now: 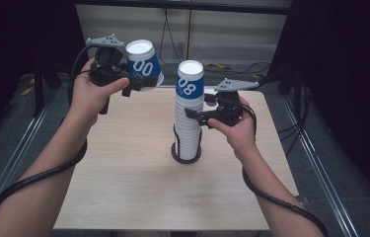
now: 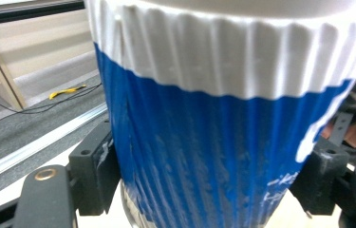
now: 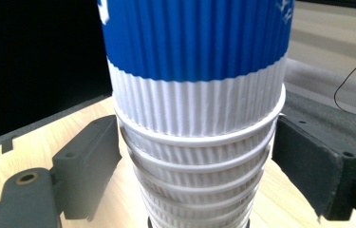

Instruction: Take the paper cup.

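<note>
Two black two-jaw grippers work here. Left gripper (image 1: 140, 83), held up at about 10 o'clock over the table, pinches a single upside-down blue-and-white ribbed paper cup (image 1: 144, 63) by its sides; in the left gripper view both jaws press on the blue wall of the cup (image 2: 223, 156), one at 8 o'clock, the other at 4 o'clock. Cup is tilted, white base up, off the table, well apart from the stack at its 4 o'clock.

Right gripper (image 1: 192, 116) sits at the mid-height of the tall stack of upside-down white ribbed paper cups (image 1: 189, 133), coming in from 3 o'clock. Jaws spread on either side of the stack; in the right gripper view the left jaw looks touching or just beside the rims (image 3: 199, 156), the right jaw stands just beside them with a thin gap, so no clear squeeze. Top cup of the stack is blue with white digits, white base up.

Stack stands upright in a dark round holder (image 1: 186, 157) near the centre of the light wooden table (image 1: 123, 187). Person's left hand (image 1: 91, 91) and right hand (image 1: 234, 123) hold the grippers; black cables trail along both forearms.
</note>
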The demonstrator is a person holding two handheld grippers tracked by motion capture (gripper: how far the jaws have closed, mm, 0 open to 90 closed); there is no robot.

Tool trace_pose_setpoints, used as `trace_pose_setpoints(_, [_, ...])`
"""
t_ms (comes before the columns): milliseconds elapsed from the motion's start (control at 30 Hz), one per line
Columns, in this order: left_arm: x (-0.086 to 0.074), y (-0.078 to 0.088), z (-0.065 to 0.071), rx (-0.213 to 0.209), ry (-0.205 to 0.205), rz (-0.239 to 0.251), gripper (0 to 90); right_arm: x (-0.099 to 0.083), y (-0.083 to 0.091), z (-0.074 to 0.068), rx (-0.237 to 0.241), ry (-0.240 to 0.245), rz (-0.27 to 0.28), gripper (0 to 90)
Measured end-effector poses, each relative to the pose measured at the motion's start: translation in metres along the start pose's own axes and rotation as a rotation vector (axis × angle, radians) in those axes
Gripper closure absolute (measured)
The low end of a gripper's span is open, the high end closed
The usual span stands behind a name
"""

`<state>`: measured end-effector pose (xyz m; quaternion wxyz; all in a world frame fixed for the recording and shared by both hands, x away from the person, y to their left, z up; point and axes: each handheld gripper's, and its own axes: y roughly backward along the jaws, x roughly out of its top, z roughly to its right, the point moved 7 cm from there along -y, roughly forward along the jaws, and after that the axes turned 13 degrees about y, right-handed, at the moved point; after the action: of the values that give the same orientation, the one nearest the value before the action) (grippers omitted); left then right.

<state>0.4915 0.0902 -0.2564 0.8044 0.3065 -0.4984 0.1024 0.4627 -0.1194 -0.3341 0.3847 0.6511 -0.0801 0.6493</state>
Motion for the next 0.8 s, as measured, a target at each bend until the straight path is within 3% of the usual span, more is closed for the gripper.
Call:
trace_pose_setpoints(367, [-0.025, -0.002, -0.008, 0.002, -0.002, -0.026, 23.5, -0.007, 0.008, -0.005, 0.02, 0.029, -0.008, 14.6])
trace_pose_setpoints(800, [-0.056, -0.005, -0.018, -0.013, 0.026, -0.047, 23.5, -0.02, 0.019, -0.014, 0.047, 0.053, -0.013, 14.3])
